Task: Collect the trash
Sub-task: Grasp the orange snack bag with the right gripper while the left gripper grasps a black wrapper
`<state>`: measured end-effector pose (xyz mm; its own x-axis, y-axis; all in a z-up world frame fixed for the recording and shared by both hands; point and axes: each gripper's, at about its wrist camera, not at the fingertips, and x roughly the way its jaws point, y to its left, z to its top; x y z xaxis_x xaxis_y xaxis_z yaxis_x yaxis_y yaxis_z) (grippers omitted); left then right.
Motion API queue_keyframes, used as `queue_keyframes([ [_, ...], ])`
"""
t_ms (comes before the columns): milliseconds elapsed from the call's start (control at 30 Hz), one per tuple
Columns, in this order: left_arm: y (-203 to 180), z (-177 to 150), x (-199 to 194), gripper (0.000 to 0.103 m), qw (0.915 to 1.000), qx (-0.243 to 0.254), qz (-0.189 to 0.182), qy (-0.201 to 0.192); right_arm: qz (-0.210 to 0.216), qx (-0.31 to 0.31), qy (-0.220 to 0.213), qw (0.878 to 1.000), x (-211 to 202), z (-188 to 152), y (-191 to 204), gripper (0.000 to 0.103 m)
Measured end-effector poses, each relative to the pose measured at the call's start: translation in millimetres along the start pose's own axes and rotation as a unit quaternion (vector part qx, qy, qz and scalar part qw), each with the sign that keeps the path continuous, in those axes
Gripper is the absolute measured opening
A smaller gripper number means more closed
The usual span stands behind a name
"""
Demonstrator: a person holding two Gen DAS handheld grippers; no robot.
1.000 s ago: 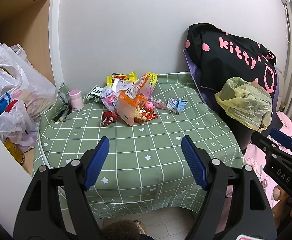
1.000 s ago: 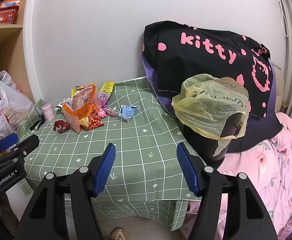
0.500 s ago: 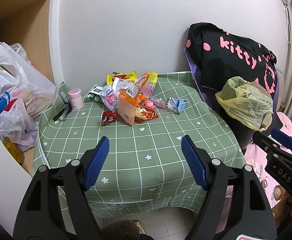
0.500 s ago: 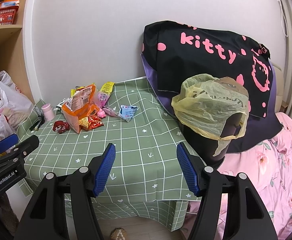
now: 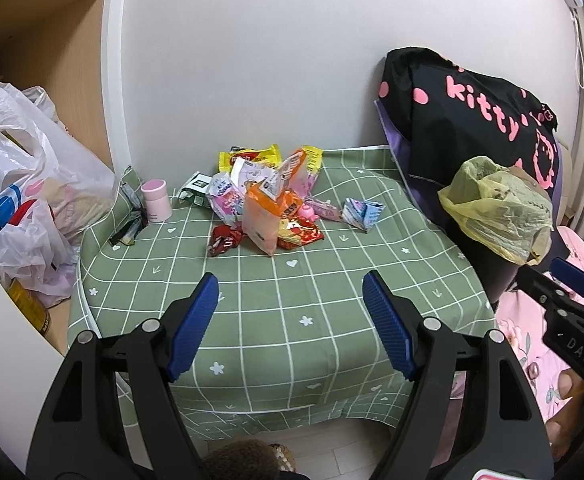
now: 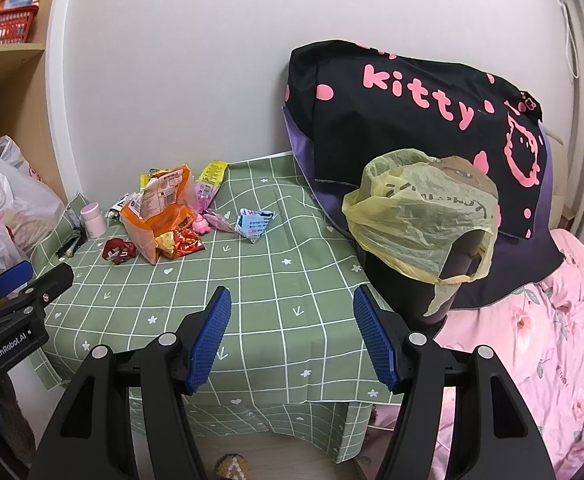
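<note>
Two claws hover at the near edge of a counter [image 5: 331, 280] draped in a green checked cloth, both with jaws spread wide and holding nothing. The left claw [image 5: 290, 326] faces a heap of trash [image 5: 270, 208] at the far side of the counter, close to the wall: an orange bag [image 5: 266, 220] standing upright at the front, a yellow wrapper [image 5: 250, 158] behind it, a red wrapper [image 5: 224, 240] lying just left of the bag and a blue-and-white wrapper [image 5: 361, 212] a little apart to the right. A pink cup [image 5: 156, 200] stands upright near the counter's far left corner, apart from the heap. The right claw [image 6: 292, 338] points between the counter and a black bin [image 6: 407, 280] lined with a yellow bag [image 6: 419, 220], which stands just beside the counter's right edge. Behind the bin leans a black pillow [image 6: 411, 120] lettered "kitty" in pink, and a pink floral bed cover [image 6: 551, 340] spreads to the right. White plastic bags [image 5: 24, 184] sit piled on the left by a wooden shelf [image 5: 44, 40].
</note>
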<state>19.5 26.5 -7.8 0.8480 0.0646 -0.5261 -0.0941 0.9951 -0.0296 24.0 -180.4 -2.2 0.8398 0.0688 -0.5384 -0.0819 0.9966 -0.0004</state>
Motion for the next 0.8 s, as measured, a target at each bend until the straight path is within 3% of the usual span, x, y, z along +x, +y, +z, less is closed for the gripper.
queue_keyframes([
  [200,28.6,5.6,22.6,0.071,0.9995,-0.020,0.025,-0.007,0.007,-0.008,0.007,1.000,18.0,8.6,-0.9,0.060],
  [433,81.5,34.6,76.9,0.071,0.9964,-0.062,0.058,0.007,0.048,-0.036,0.036,0.998,65.6,23.9,24.6,0.060],
  [700,137.5,43.5,107.5,0.075,0.9958,-0.083,0.030,0.025,0.139,-0.087,0.058,0.985,125.0,49.1,80.8,0.060],
  [800,147.7,42.1,118.7,0.075,0.9956,-0.074,0.044,0.036,0.168,-0.101,0.067,0.978,148.8,65.2,114.1,0.060],
])
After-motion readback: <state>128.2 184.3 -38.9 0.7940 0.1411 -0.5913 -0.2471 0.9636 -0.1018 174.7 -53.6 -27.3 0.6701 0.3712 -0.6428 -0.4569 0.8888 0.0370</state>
